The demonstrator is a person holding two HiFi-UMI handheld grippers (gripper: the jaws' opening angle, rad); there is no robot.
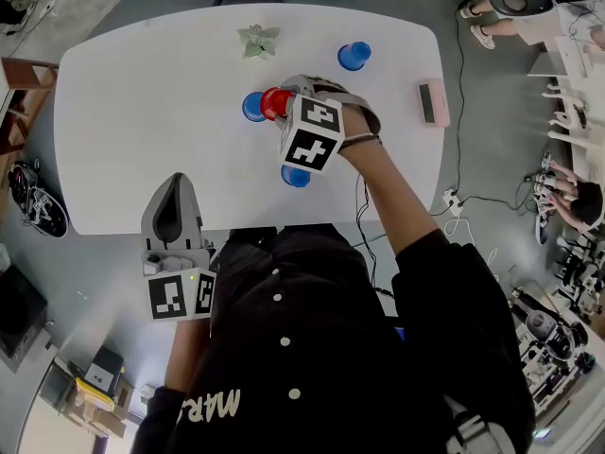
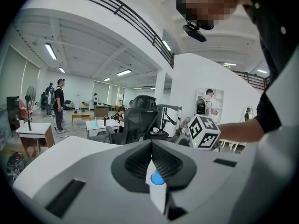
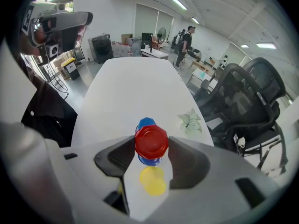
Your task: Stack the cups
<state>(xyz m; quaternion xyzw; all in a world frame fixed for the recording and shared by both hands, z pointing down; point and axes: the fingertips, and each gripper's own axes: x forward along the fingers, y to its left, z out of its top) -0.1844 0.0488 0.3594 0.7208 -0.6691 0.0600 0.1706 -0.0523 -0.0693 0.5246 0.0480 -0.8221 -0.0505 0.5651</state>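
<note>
plastic and glossy, with a faceted rim, the red cup (image 1: 275, 103) is pinched between the ribbed dark pads of the right gripper (image 3: 151, 143), just beside a blue cup (image 1: 252, 107) on the smooth white rounded table (image 1: 142, 112). the right arm reaches out over the tabletop with its gripper tipped steeply down. the left gripper (image 1: 175, 218) hangs at the near edge, almost level, jaws pressed together on nothing.

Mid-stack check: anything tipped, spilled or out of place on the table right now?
Nothing stands out. The red cup is held straight in the right gripper, no blue cup looks toppled, nothing spilled. A green leaf lies clear of the cups.
</note>
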